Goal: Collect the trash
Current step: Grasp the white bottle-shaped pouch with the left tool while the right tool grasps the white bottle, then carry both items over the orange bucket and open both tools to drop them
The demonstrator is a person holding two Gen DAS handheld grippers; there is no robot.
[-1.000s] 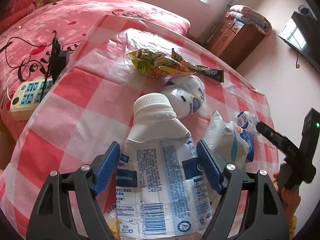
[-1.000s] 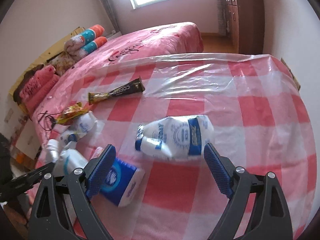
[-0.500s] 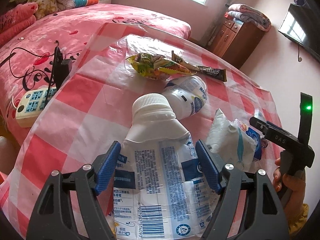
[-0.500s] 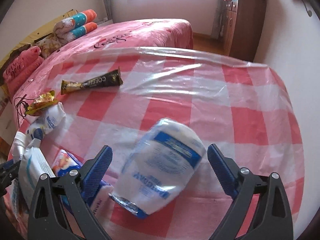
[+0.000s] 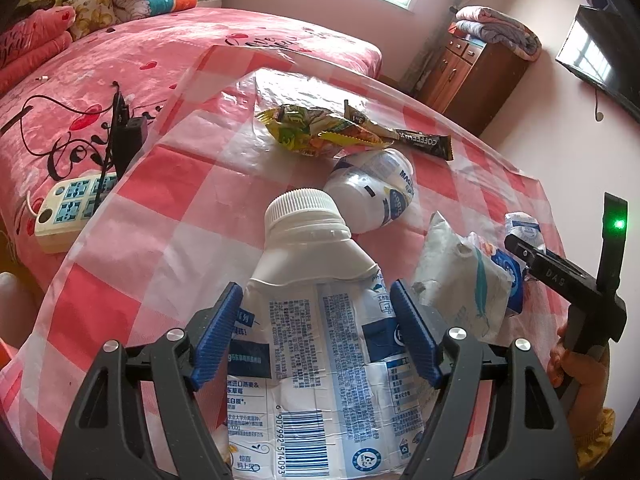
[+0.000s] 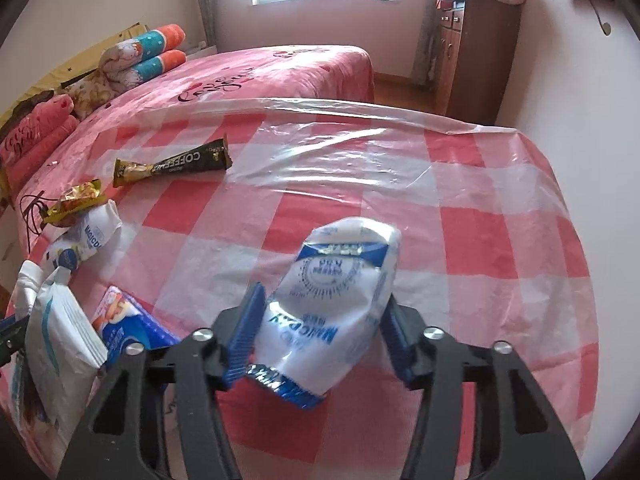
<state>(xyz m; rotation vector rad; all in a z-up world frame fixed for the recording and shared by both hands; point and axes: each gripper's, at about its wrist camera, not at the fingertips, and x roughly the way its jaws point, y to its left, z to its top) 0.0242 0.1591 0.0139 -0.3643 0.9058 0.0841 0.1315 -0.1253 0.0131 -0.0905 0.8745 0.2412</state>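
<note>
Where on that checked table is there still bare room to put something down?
The widest bare stretch of the tablecloth lies beyond the milk pouch in the right gripper, toward the bed, and runs to the cloth's right edge. The left side is crowded: coffee sachet, snack wrapper, small bottle and packets.

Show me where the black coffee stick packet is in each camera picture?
Left wrist view: the coffee stick packet lies far up the table, right of centre, its end tucked behind the yellow snack wrapper.
Right wrist view: the same packet lies upper left on the checked tablecloth, apart from the wrapper.
Shared landmark: the wooden cabinet with folded blankets on top.
</note>
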